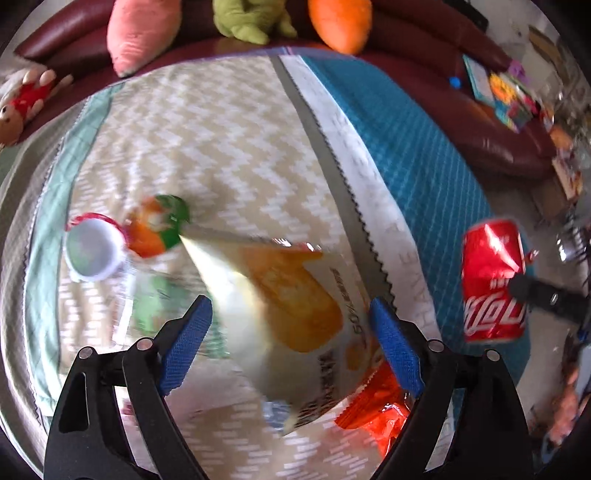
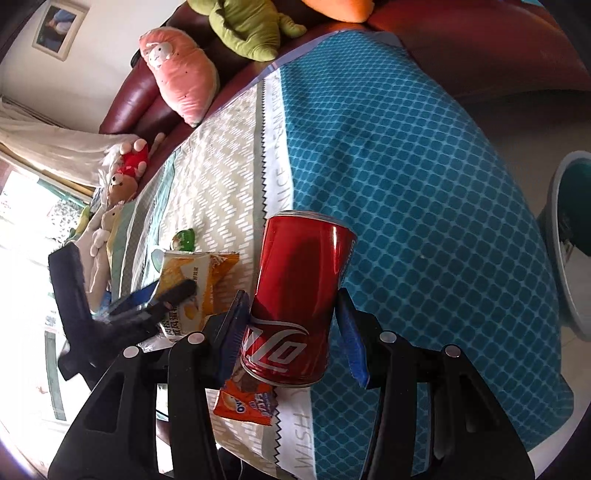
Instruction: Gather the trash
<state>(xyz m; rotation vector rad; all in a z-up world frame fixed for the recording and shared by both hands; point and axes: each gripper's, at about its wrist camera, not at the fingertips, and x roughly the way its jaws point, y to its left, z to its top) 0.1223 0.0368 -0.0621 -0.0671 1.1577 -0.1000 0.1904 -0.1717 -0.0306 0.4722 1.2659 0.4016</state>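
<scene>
My right gripper [image 2: 291, 328] is shut on a red cola can [image 2: 299, 295] and holds it tilted above the tablecloth; the can also shows in the left wrist view [image 1: 493, 280]. My left gripper [image 1: 291, 347] is open, its blue pads on either side of a yellow snack bag [image 1: 291, 295] that lies on the table, apart from it. The bag also shows in the right wrist view [image 2: 195, 284]. An orange wrapper [image 1: 376, 410] lies under the bag's near end and below the can in the right wrist view [image 2: 245, 400]. A white cup [image 1: 94, 247] and a green-orange wrapper [image 1: 162, 229] lie beyond.
The table has a beige chevron and teal patterned cloth [image 1: 406, 147]. A maroon sofa [image 1: 424, 40] with plush toys [image 1: 140, 33] runs behind it. A grey bin [image 2: 569, 240] stands on the floor at the right of the table.
</scene>
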